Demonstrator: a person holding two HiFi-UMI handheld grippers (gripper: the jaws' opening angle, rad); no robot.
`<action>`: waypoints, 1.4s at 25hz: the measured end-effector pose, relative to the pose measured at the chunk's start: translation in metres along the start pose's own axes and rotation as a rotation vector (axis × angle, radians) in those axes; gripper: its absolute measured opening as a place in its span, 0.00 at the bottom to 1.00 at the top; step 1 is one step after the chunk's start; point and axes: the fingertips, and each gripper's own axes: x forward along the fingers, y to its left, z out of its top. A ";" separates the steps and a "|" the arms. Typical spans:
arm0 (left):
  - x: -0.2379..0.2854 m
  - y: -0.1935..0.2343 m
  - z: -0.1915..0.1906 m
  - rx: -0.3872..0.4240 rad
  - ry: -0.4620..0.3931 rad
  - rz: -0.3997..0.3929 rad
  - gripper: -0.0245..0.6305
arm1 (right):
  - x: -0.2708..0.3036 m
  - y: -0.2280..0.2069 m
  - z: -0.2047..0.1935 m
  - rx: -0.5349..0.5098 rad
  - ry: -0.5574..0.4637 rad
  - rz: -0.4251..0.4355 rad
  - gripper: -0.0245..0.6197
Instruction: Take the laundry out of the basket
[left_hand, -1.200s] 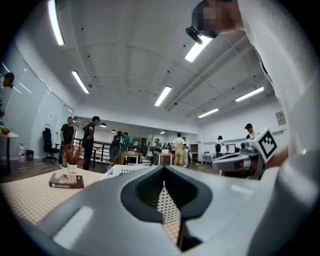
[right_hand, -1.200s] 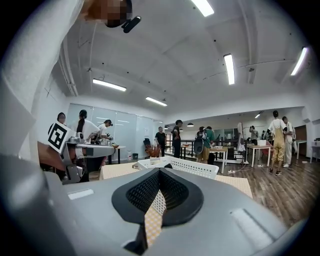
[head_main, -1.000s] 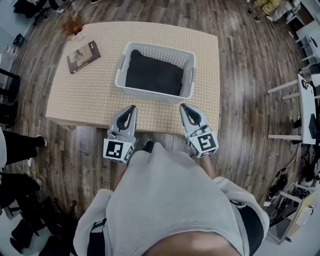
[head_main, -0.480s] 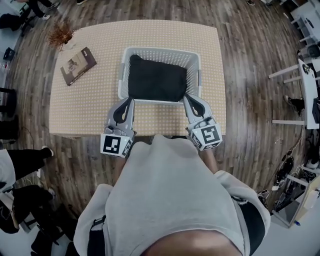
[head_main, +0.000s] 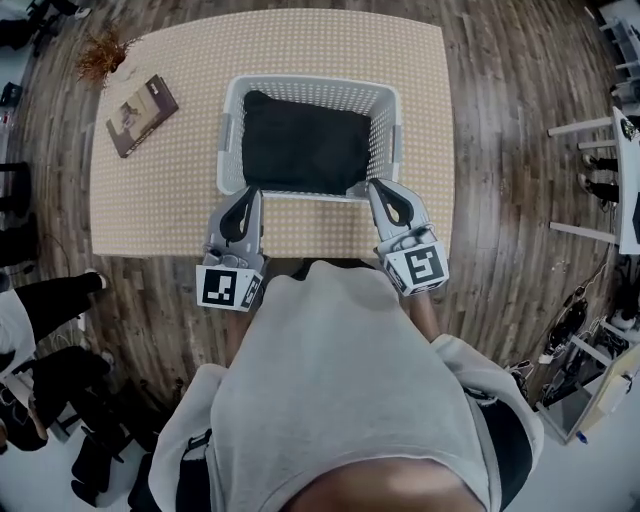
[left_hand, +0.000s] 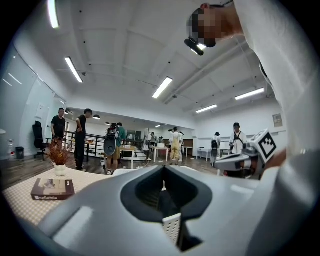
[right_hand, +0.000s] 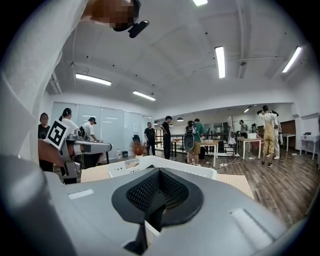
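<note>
Since the earlier frame, the left tool and right tool have been brought up to the white basket. Head view: dark laundry is seen filling it, with a book well off left on the surface. Left gripper view: jaws closed, nothing gripped. Right gripper view: same deal, pinched together and empty, with the basket rim just ahead.

Open-plan lab or office: strip ceiling lights, white desks, wood floor, people standing about.
</note>
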 end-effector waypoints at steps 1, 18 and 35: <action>0.004 -0.003 -0.001 -0.004 0.006 0.007 0.05 | 0.002 -0.004 -0.001 0.006 0.002 0.015 0.04; 0.026 0.015 -0.016 -0.049 0.040 0.127 0.05 | 0.053 -0.025 -0.001 0.002 0.027 0.144 0.04; 0.014 0.051 -0.010 -0.116 -0.029 0.047 0.05 | 0.147 0.024 -0.031 -0.214 0.381 0.339 0.93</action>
